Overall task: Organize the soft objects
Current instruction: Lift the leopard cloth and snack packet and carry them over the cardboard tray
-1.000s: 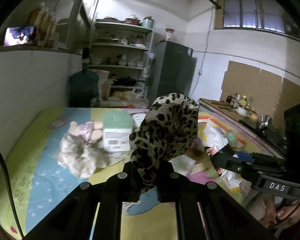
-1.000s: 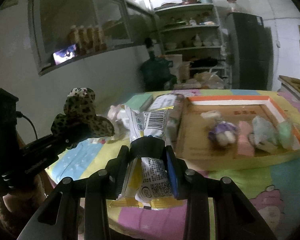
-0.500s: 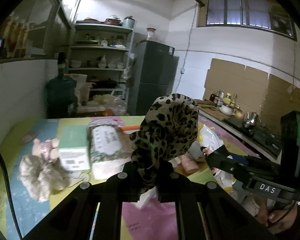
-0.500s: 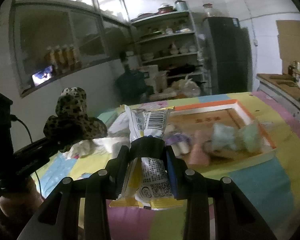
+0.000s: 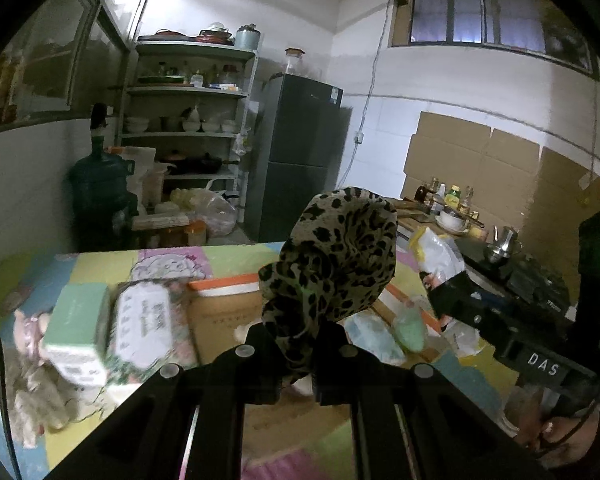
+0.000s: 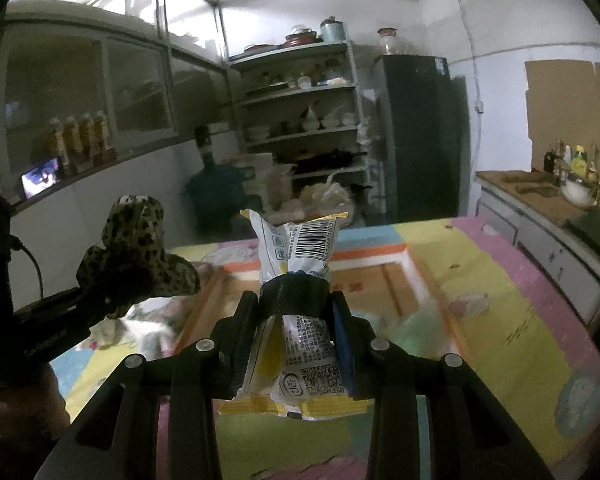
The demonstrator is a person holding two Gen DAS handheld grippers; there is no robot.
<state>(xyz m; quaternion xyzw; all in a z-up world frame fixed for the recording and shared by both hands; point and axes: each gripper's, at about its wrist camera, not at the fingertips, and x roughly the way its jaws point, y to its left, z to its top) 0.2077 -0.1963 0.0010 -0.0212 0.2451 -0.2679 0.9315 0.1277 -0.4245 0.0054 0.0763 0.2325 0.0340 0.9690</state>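
My left gripper (image 5: pixel 296 350) is shut on a leopard-print scrunchie (image 5: pixel 332 264), which stands up from the jaws above the table. My right gripper (image 6: pixel 296 312) is shut on a white and yellow snack packet (image 6: pixel 296 256), held upright by its middle. Both hang over a shallow cardboard tray (image 6: pixel 380 284) with an orange and white rim (image 5: pixel 224 286). In the left wrist view the right gripper (image 5: pixel 440 292) shows at the right with the packet (image 5: pixel 436 252). The right wrist view shows the left gripper (image 6: pixel 112 300) and scrunchie (image 6: pixel 136 256) at the left.
A mint box (image 5: pixel 78 320), a floral tissue pack (image 5: pixel 148 324), a beige scrunchie (image 5: pixel 32 392) and a pink plush (image 5: pixel 30 328) lie left of the tray. Pale soft items (image 5: pixel 408 328) lie in it. Colourful mat (image 6: pixel 500 320) covers the table; shelves (image 6: pixel 300 120), fridge (image 6: pixel 420 136) behind.
Both grippers have swung to the right with their loads, from over the loose items at the left to over the cardboard tray. Neither grip has altered.
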